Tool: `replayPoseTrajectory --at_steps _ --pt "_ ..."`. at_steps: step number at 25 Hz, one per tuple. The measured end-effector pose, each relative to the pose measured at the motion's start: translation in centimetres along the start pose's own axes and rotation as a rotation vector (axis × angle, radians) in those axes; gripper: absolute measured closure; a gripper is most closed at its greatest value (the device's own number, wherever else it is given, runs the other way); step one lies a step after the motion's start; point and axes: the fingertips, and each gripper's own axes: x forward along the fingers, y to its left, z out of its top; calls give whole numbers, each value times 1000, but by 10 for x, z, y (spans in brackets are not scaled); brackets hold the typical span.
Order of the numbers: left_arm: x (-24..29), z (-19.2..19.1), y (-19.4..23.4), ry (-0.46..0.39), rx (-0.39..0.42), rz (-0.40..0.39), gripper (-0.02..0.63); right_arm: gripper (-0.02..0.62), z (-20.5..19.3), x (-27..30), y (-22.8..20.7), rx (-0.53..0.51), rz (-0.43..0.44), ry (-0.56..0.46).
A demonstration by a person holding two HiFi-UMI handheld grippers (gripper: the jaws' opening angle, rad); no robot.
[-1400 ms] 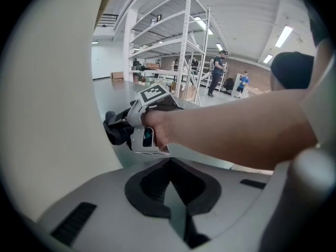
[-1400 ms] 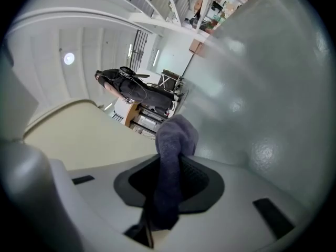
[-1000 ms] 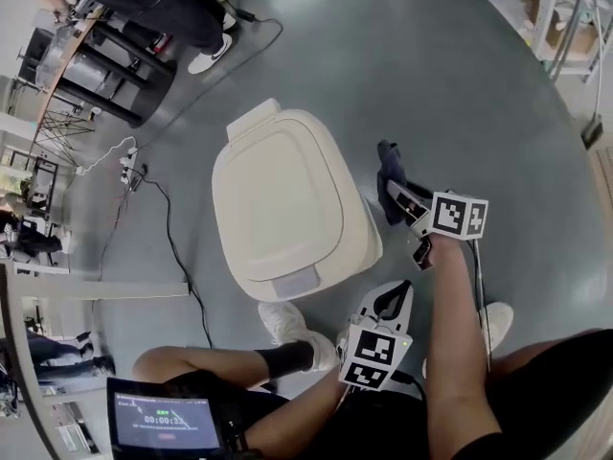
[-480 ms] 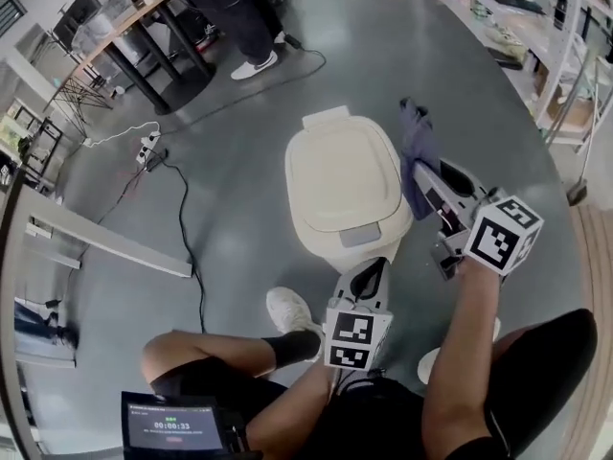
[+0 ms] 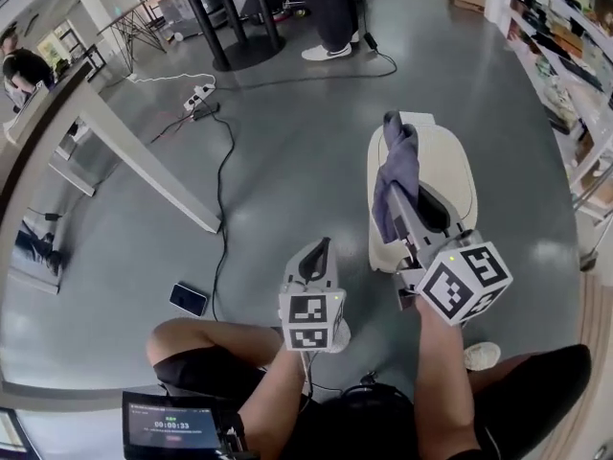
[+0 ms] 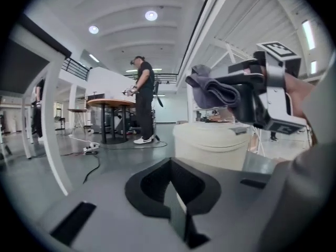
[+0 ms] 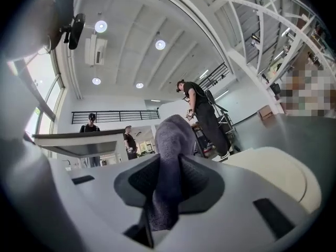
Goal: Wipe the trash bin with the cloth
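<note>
Bin half hidden, bystander cropped
The cloth (image 5: 397,166) and right gripper (image 5: 402,209) covered the trash bin's (image 5: 455,180) left side; the top edge cut off a standing person (image 5: 330,3) above the legs.

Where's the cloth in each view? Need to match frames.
Head view: cloth right of centre, hanging from the right tongs over the bin.
Left gripper view: upper right, cloth above the bin.
Right gripper view: centre, cloth clamped between the jaws.
Shared landmark: the cream bin.
</note>
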Motion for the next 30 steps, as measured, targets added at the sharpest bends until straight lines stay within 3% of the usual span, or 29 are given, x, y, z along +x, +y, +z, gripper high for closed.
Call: replayPoseTrajectory --at_steps 4,8,17,21,27,30 --pt "-18 -15 48 6 -92 116 609 505 -45 15 18 64 -35 24" --pt "-25 -24 77 -3 -24 173 609 505 -100 28 25 129 -95 62" --pt "-23 -10 77 -41 -59 147 609 505 -193 13 0 192 -221 267" --pt "-16 -17 74 -30 -77 101 609 505 -204 13 -14 253 -264 270" --pt "-6 -28 71 -2 -220 37 609 505 -212 9 -26 323 -300 258" --pt "2 -29 68 -5 -224 16 609 505 -214 9 -35 337 -323 252"
